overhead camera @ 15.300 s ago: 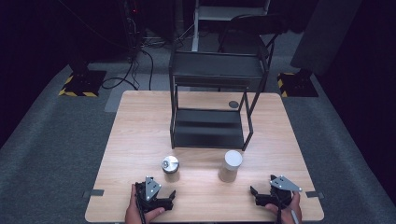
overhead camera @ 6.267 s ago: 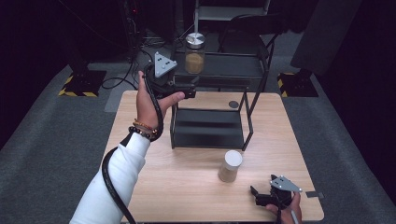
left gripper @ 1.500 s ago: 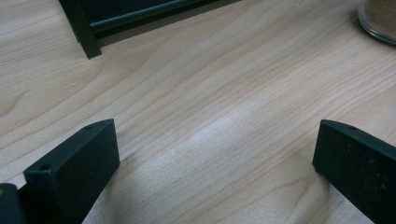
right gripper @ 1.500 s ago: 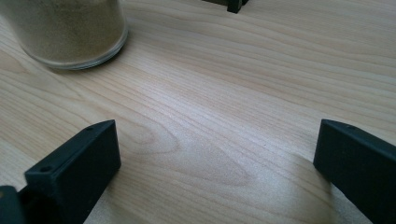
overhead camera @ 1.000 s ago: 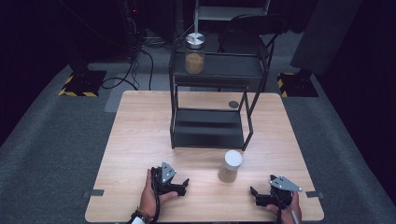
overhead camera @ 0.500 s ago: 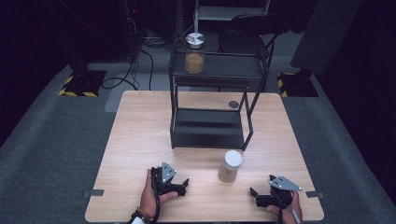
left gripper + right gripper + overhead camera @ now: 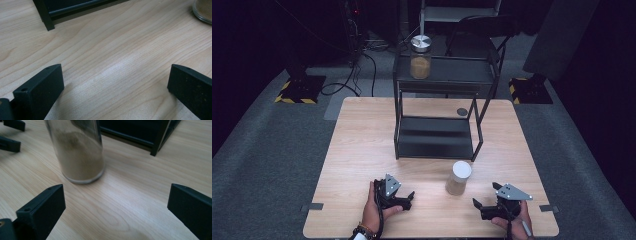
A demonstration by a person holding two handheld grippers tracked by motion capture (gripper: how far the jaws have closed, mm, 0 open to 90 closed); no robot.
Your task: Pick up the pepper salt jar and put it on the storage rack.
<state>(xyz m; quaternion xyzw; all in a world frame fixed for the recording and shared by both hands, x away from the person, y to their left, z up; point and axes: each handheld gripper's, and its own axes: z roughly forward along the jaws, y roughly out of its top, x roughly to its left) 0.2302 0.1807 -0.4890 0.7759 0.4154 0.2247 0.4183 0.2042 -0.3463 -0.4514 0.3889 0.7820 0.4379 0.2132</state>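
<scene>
On counter [image 7: 362,150], my left tool [image 7: 408,199] and right tool [image 7: 479,207] rest, jaws apart, empty; jar [image 7: 458,178] at right tool's eleven o'clock.

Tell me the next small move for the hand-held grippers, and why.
Probably ease the right hand-held gripper forward and left toward the white-lidded glass jar of brown powder. Its jaws stand open and empty, the jar stands upright just ahead of them on the light wooden table, and a silver-lidded glass jar already sits on the black metal shelf rack.
</scene>
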